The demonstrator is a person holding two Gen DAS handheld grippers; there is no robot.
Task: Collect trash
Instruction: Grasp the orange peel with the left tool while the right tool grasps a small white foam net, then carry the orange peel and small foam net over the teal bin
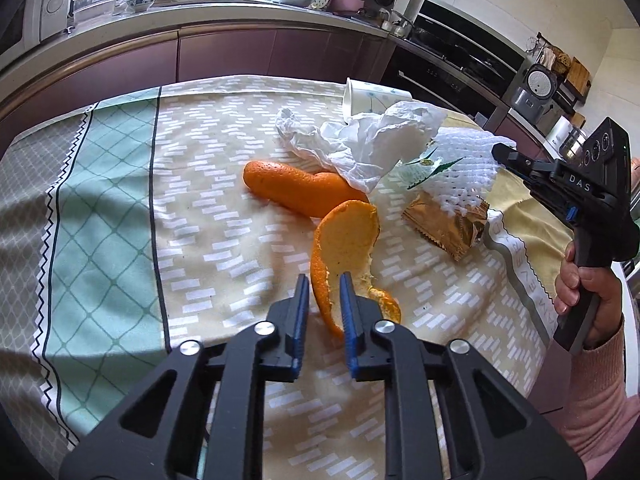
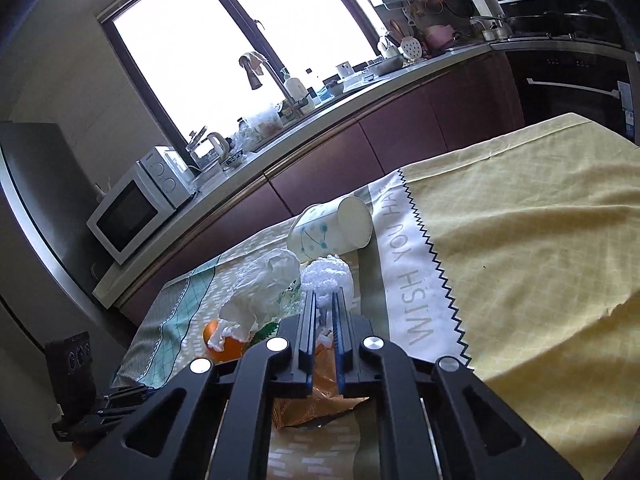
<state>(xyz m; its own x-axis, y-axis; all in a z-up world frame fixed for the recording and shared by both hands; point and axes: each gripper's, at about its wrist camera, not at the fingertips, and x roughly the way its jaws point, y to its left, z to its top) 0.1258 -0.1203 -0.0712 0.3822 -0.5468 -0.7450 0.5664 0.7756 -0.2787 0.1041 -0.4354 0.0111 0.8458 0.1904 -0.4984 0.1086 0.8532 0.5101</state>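
Observation:
A curled orange peel (image 1: 344, 236) lies on the tablecloth, and my left gripper (image 1: 326, 280) is shut on its near edge. A second peel (image 1: 296, 188) lies behind it, partly under a crumpled white tissue (image 1: 360, 148). To the right a white foam net (image 1: 460, 176) rests on a gold wrapper (image 1: 448, 224). My right gripper (image 2: 325, 300) is shut on the foam net (image 2: 326, 276), with the wrapper (image 2: 320, 400) below its fingers. A paper cup (image 2: 332, 228) lies on its side at the far edge of the pile.
The patterned tablecloth (image 1: 120, 220) covers the table, with a yellow part (image 2: 520, 260) on the right. Behind the table runs a kitchen counter (image 1: 240, 12) with purple cabinets, a microwave (image 2: 132, 208) and an oven (image 1: 460, 56). A hand (image 1: 580, 288) holds the right gripper's handle.

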